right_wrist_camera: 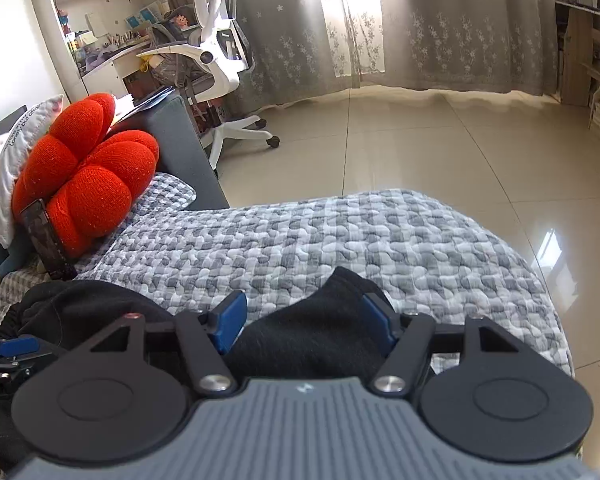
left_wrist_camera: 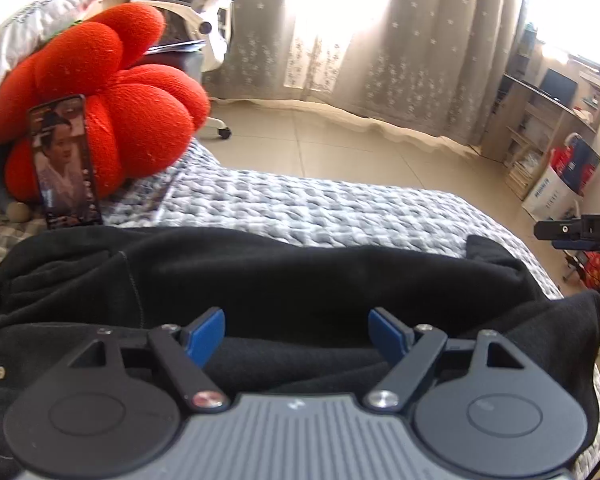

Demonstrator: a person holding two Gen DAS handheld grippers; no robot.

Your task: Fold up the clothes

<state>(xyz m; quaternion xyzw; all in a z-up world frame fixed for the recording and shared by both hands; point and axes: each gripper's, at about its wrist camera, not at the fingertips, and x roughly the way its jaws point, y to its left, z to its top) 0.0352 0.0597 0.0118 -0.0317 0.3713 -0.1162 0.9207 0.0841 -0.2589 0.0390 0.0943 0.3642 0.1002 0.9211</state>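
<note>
Left tongs stand apart over the black garment, blue pads clear of the cloth. We note the right tongs also parted, with a black corner of the garment lying between the pads; we cannot tell whether it is gripped. Garment lies bunched across the near edge of the bed, on a grey-and-white quilt. Beyond it, a phone leans upright against a red knot cushion. White office chair stands on the tiled floor.
</note>
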